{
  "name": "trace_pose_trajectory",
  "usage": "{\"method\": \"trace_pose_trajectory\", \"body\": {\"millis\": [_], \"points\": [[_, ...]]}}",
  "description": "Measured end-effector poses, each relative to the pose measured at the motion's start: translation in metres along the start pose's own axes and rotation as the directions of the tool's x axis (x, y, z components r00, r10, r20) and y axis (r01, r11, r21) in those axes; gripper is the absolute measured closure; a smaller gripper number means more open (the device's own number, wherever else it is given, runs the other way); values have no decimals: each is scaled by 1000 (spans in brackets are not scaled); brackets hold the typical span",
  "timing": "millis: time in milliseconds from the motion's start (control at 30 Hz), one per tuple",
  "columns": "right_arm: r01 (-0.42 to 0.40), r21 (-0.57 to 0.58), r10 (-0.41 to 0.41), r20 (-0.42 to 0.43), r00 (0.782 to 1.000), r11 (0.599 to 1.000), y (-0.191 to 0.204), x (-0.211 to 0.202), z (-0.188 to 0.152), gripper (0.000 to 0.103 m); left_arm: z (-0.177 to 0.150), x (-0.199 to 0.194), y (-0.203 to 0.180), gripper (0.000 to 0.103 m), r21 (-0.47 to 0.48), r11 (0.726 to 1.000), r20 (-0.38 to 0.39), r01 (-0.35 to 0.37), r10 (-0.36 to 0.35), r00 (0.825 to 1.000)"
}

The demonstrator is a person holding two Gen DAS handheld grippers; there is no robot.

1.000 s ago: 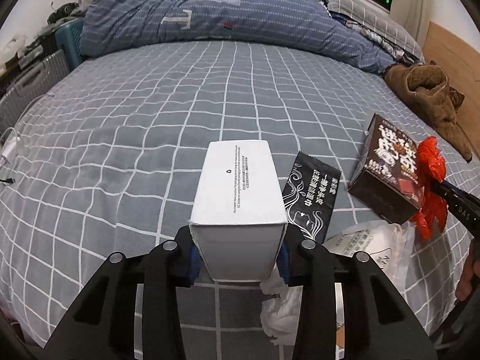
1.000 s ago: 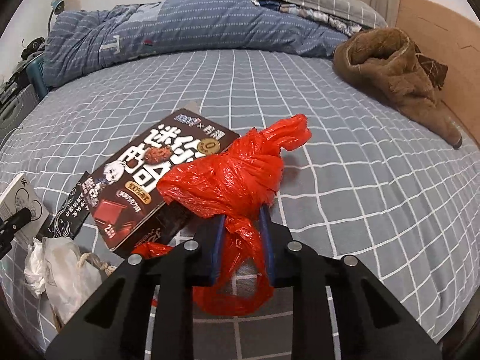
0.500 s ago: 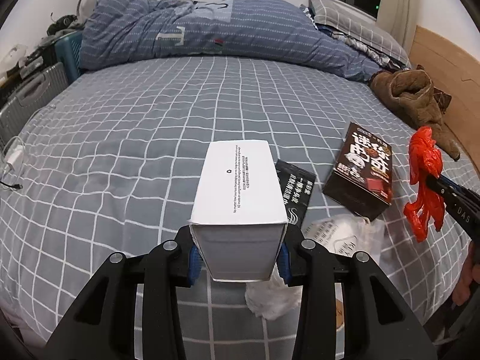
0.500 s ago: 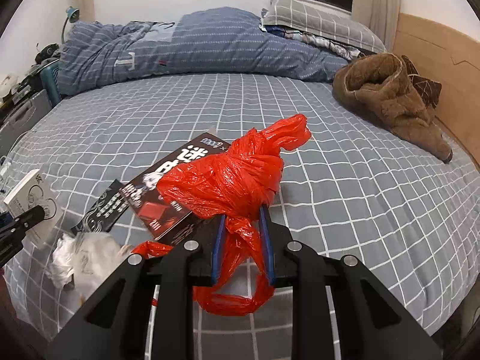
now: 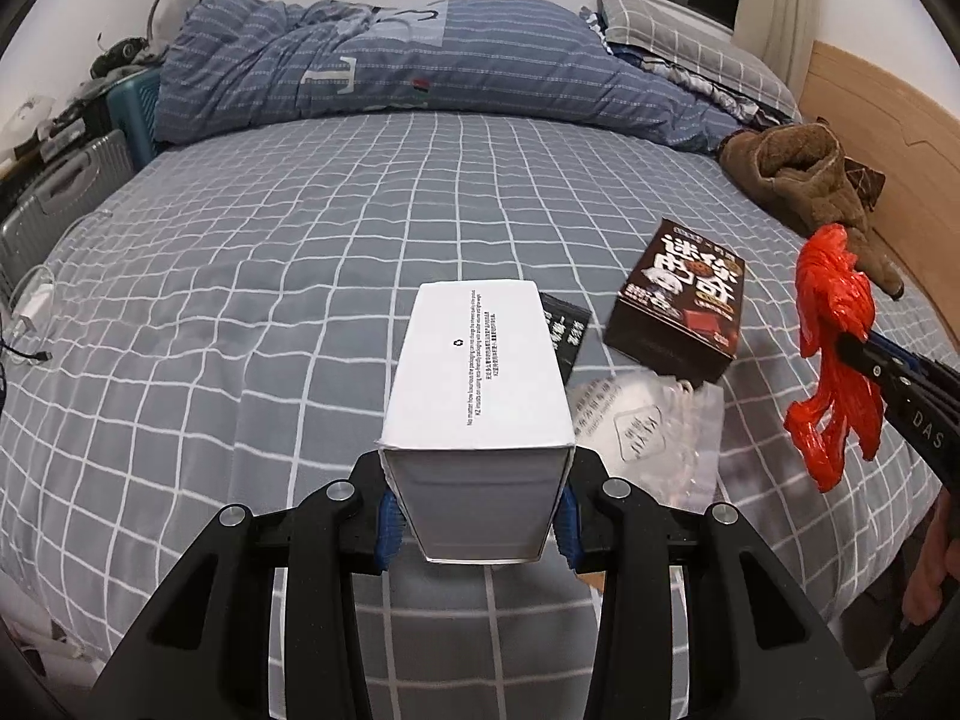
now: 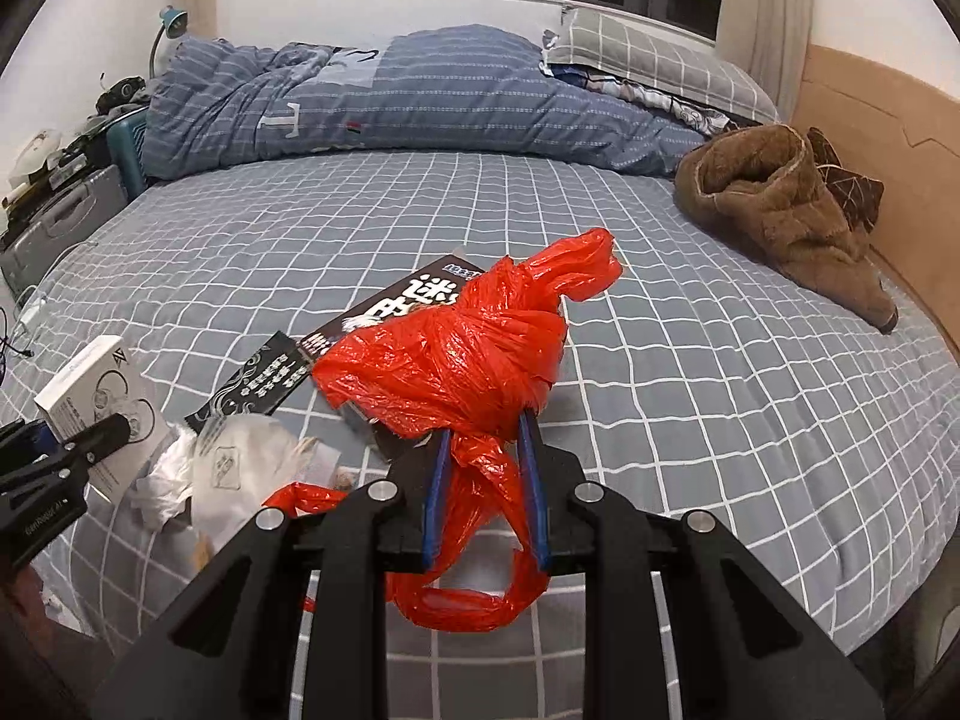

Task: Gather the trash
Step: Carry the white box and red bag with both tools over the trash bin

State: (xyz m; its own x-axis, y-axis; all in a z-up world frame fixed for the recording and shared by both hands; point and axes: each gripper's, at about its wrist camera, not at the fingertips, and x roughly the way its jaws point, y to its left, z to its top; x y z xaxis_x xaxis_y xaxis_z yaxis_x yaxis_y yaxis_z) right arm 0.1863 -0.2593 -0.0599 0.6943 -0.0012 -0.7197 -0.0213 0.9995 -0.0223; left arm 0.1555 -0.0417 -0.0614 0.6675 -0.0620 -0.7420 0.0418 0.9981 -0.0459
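My left gripper (image 5: pixel 477 516) is shut on a white carton (image 5: pixel 480 372), held above the grey checked bed; the carton (image 6: pixel 99 396) also shows at the left of the right wrist view. My right gripper (image 6: pixel 483 480) is shut on a crumpled red plastic bag (image 6: pixel 456 360), which hangs at the right of the left wrist view as the red bag (image 5: pixel 834 336). On the sheet lie a dark brown snack box (image 5: pixel 681 306), a black wrapper (image 6: pixel 261 381) and a clear plastic bag with tissue (image 5: pixel 648 438).
A blue striped duvet (image 5: pixel 420 66) and pillows fill the far end of the bed. A brown fleece garment (image 6: pixel 786 210) lies by the wooden headboard (image 6: pixel 888 126) on the right. A suitcase (image 5: pixel 54 204) and clutter stand off the left side.
Both grippers have pulled back and risen from the bed with their loads. The snack box, wrapper and plastic bag now lie farther from each camera.
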Motion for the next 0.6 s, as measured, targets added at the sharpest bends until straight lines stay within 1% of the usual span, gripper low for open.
{"method": "trace_pose_trajectory", "body": {"millis": [167,600], "points": [[-7,-9,7,-4,1000,1000,6,-9,-7,82,-10,-8,-3,65,14,1000,-2,-3,3,1000],[-22,-14,22,3,1000,1000,21,-34,-23,82,-22,-28,-3,65,7,1000,0,-11,11,1000]]}}
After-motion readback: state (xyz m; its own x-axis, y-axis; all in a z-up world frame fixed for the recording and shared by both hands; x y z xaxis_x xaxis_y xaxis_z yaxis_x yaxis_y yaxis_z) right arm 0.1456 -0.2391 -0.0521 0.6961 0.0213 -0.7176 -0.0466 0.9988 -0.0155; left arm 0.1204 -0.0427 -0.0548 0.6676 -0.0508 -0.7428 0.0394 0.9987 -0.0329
